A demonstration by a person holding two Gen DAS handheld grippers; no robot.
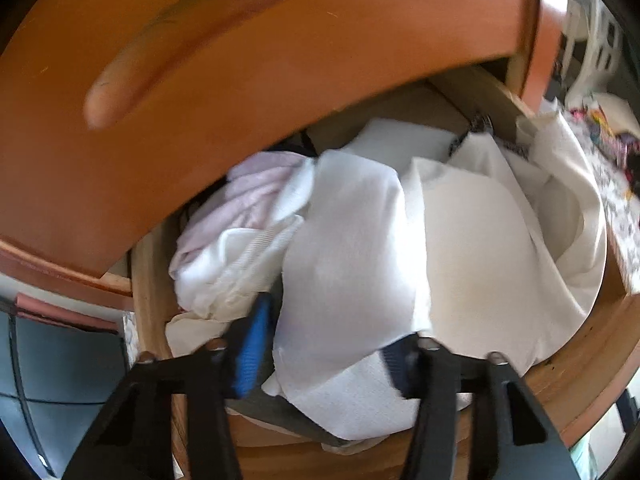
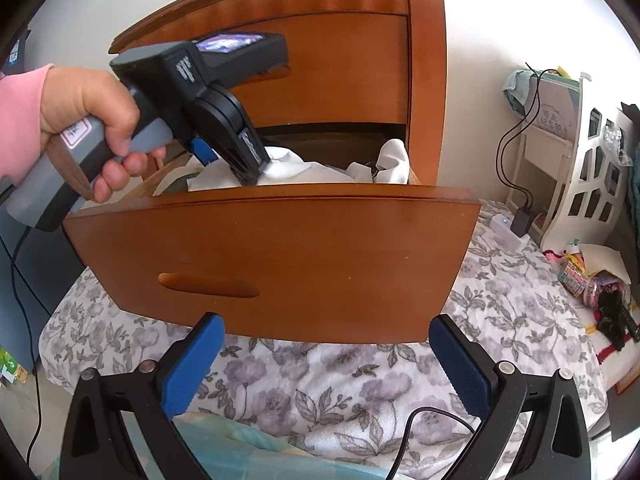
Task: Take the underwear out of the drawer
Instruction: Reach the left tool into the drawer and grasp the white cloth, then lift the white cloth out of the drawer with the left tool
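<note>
White cloth fills most of the left wrist view. It is the underwear (image 1: pixel 352 248), a heap of folded and crumpled white pieces inside the open drawer (image 1: pixel 152 280), with one pale pink piece (image 1: pixel 248 196) at the far left of the heap. The left gripper (image 1: pixel 324 344) points down into this heap. A fold of white fabric stands between its two fingers, with the blue pad (image 1: pixel 252 352) at one side of it and the darker pad at the other side. Whether the pads really press the cloth I cannot tell, because the picture is blurred there. Above the drawer, the orange wooden front of the upper drawer (image 1: pixel 240 60) is seen with its long handle groove.

From the right wrist view, the wooden nightstand (image 2: pixel 428 80) stands with the lower drawer (image 2: pixel 280 264) pulled out over a bed cover with grey flowers (image 2: pixel 320 392). A hand (image 2: pixel 88 108) in a pink sleeve holds the left gripper (image 2: pixel 256 172), its tips are down among the white underwear (image 2: pixel 304 170) inside the drawer. The right gripper (image 2: pixel 324 352) is low in front of the drawer. Its jaws are wide apart and nothing is between them. A black cable (image 2: pixel 436 428) lies on the cover near it.
</note>
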